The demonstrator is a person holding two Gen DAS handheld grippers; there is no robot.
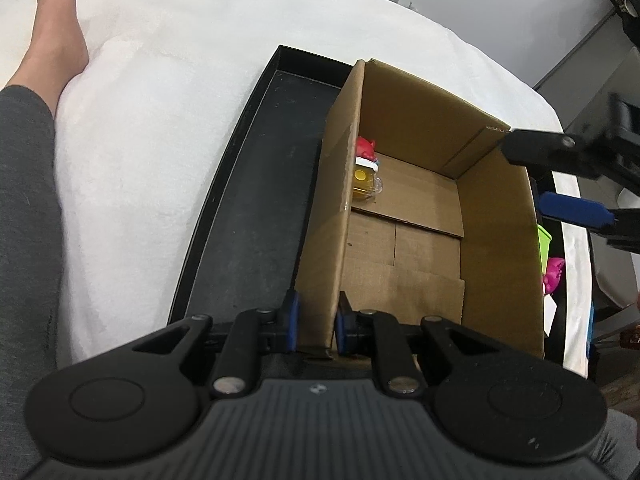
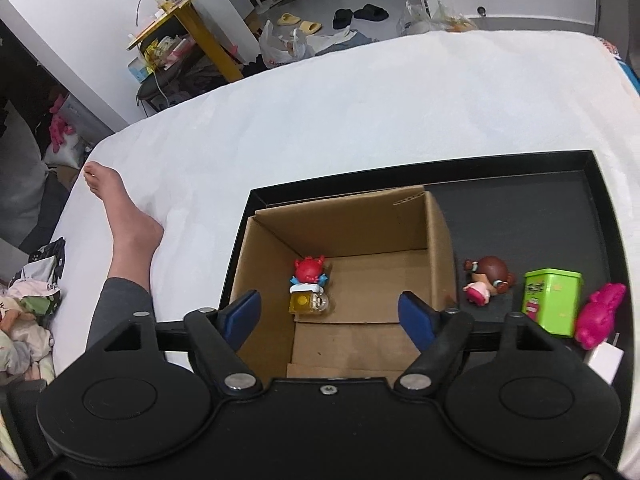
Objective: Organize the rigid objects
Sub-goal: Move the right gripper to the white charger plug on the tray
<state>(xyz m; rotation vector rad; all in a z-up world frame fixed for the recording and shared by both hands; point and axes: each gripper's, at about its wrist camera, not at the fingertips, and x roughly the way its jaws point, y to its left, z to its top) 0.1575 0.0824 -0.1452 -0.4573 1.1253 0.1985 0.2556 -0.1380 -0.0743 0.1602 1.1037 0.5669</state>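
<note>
Left gripper point(image 1: 316, 326), bottom centre of the left wrist view, is clamped on the near-left wall of the open brown corrugated cardboard box point(image 1: 496, 240); right gripper point(image 2: 330, 312), low centre of the right wrist view, hangs over the box with jaws spread and nothing between them. Inside the box, against its left wall, lies a small red-headed figurine on a clear yellow plastic base point(image 2: 308, 288). Still on the black rectangular tray point(image 2: 532, 216), at right: a brown-haired doll figurine point(image 2: 486, 280), a green rectangular tin point(image 2: 554, 300) and a magenta plastic toy point(image 2: 600, 316); all look light, rigid, smooth-skinned, so I judge the tin best pinched across its flat sides, the doll at its round head.
</note>
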